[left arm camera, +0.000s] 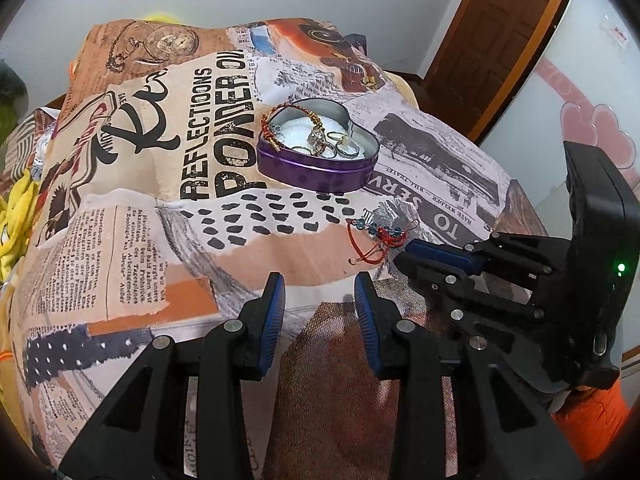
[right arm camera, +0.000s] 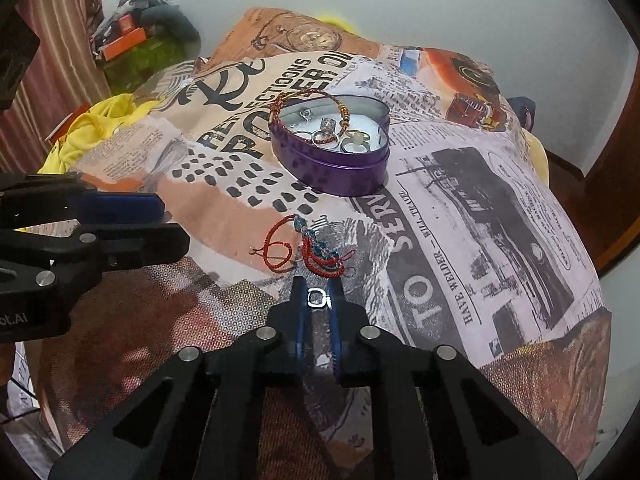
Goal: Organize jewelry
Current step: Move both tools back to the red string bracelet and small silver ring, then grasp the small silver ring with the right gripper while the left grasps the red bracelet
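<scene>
A purple heart-shaped tin (left arm camera: 316, 170) (right arm camera: 340, 176) stands open on the printed cloth, holding several rings (left arm camera: 320, 145) (right arm camera: 328, 136) and a red-and-gold bracelet (left arm camera: 280, 120) (right arm camera: 304, 98) draped over its rim. A red cord bracelet with blue beads (left arm camera: 378, 238) (right arm camera: 312, 250) lies on the cloth in front of the tin. My right gripper (right arm camera: 317, 296) (left arm camera: 404, 254) is shut on a small silver ring (right arm camera: 317, 298), just short of the cord bracelet. My left gripper (left arm camera: 320, 292) (right arm camera: 168, 220) is open and empty, near the cloth's front edge.
The printed cloth (left arm camera: 140, 200) (right arm camera: 480, 200) covers a raised cushion-like surface. A patterned brown cover (left arm camera: 340, 380) (right arm camera: 140, 320) lies in front. Yellow fabric (right arm camera: 88, 124) and clutter (right arm camera: 140, 40) sit at the left. A wooden door (left arm camera: 500, 32) stands at the back right.
</scene>
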Motion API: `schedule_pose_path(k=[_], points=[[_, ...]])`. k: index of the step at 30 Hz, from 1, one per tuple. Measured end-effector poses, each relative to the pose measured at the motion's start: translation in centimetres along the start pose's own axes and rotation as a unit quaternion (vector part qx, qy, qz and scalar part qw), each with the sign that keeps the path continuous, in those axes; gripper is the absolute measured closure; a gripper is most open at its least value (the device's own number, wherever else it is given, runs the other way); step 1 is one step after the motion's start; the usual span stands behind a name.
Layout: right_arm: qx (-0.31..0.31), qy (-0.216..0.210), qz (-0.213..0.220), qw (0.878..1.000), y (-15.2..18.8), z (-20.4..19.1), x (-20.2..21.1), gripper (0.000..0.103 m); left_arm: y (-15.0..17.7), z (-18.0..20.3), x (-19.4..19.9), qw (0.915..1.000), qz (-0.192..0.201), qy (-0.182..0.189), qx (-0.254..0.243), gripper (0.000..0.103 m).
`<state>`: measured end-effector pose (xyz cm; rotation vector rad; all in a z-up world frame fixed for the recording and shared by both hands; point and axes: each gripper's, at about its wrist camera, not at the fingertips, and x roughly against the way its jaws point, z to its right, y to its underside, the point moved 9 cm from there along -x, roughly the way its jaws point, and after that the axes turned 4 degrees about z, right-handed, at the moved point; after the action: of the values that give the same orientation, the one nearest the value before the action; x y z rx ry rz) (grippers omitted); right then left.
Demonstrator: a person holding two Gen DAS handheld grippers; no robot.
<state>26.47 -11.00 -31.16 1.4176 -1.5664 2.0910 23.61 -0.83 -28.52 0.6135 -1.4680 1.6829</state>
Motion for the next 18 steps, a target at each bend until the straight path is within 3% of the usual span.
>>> schedule_pose_path(k=[6, 18], points=[[-0.023, -0.014, 0.009, 1.000, -0.2, 0.4, 0.5, 0.095, -0.4, 0.7, -0.7, 1.0000, -0.006, 0.005, -0.005, 0.068], [-0.069, 0.000, 0.044, 0.997, -1.0, 4.0, 3.2, 0.095, -0.2, 3.9, -3.8, 0.9984, -0.038, 0.018, -0.037, 0.068]])
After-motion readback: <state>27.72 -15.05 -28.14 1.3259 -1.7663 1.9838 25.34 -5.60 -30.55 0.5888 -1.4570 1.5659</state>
